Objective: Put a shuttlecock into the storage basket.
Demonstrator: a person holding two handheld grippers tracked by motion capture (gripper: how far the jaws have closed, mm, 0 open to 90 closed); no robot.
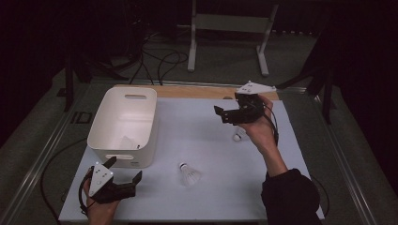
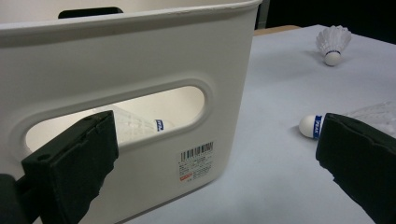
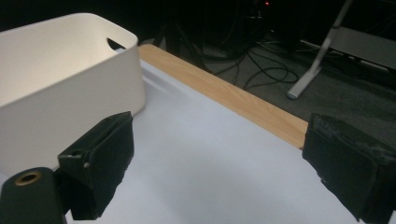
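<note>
A white plastic bin (image 1: pixel 123 125) stands at the table's left; a shuttlecock (image 2: pixel 140 122) lies inside it, seen through the handle slot. Two more white shuttlecocks lie on the table: one (image 1: pixel 188 173) near the front middle, one (image 1: pixel 238 135) under the raised right hand. My left gripper (image 1: pixel 123 172) rests at the front left, just in front of the bin, open and holding nothing. My right gripper (image 1: pixel 224 115) is held above the table's right back part, open and holding nothing, pointing toward the bin (image 3: pixel 60 79). In the left gripper view both loose shuttlecocks show, the near one (image 2: pixel 312 126) and the far one (image 2: pixel 333 44).
The white table sheet (image 1: pixel 206 140) has a wooden strip (image 3: pixel 224 95) along its far edge. Beyond it are floor cables (image 1: pixel 159 61) and a white metal stand (image 1: pixel 230 28). Metal rails run along both sides of the table.
</note>
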